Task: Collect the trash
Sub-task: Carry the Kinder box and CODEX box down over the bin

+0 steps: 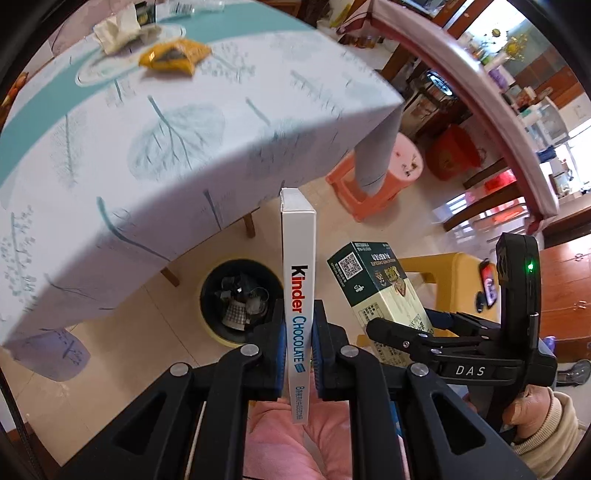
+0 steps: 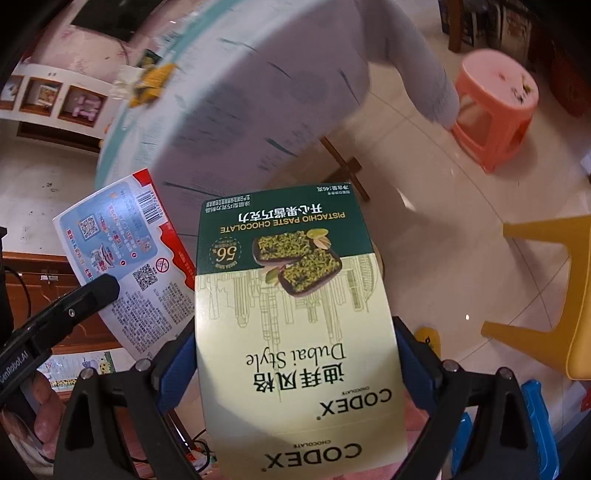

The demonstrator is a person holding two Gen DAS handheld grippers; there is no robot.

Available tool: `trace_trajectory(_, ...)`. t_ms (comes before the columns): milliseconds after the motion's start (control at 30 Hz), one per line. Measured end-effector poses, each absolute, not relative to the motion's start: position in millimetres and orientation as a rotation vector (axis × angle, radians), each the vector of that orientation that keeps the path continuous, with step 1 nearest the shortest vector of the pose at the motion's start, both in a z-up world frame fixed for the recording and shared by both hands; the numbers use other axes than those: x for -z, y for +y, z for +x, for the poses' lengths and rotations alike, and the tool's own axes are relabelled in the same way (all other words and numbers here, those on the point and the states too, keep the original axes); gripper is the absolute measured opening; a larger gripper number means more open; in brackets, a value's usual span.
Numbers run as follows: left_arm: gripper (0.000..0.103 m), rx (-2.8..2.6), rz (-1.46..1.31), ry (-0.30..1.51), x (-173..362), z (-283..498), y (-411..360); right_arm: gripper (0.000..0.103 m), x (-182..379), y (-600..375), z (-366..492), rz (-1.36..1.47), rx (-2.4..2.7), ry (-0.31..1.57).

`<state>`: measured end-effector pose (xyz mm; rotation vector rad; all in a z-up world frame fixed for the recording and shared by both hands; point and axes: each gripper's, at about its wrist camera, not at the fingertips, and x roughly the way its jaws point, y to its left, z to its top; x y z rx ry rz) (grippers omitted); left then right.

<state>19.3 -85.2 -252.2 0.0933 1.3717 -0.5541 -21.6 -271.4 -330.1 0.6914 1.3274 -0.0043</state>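
Left claw [image 1: 299,332] is clamped on the Kinder box [image 1: 298,295], held edge-on and upright, pads pressing both flat faces. Right claw [image 2: 295,354] is clamped on the Codex box [image 2: 295,314], print upside down to its camera.

Both boxes are off the tabletop [image 1: 147,147], held in the air beside its near edge, just beside each other but not touching.

Left wrist view only: trash bin [image 1: 240,299] on the floor below the tabletop's near edge, just left of the Kinder box, already holding crumpled scraps. Also a glass plate [image 1: 122,62] near the tabletop's far edge with a yellow snack wrapper [image 1: 173,57] and a crumpled tissue [image 1: 118,29] on it. The right claw shows from the side here, with the Codex box's green end [image 1: 365,269] sticking out.

Right wrist view only: the Kinder box's back panel [image 2: 125,258] with barcode and QR codes, one left finger [image 2: 92,295] across it. The bin isn't in this view; the wrapper [image 2: 155,81] is just a blur at the tabletop's far edge.

Both views: pink stool [image 1: 376,177] [image 2: 495,107] past the tabletop corner, yellow stool [image 2: 554,295] on the right.
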Motion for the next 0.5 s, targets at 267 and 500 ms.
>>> trace_trajectory(267,0.01,0.473,0.091,1.336,329,24,-99,0.095,414,-280,-11,0.7,-0.004,1.438)
trace_trajectory(500,0.01,0.406,0.14,1.292,396,26,-103,0.095,485,-275,3,0.698,-0.016,1.529)
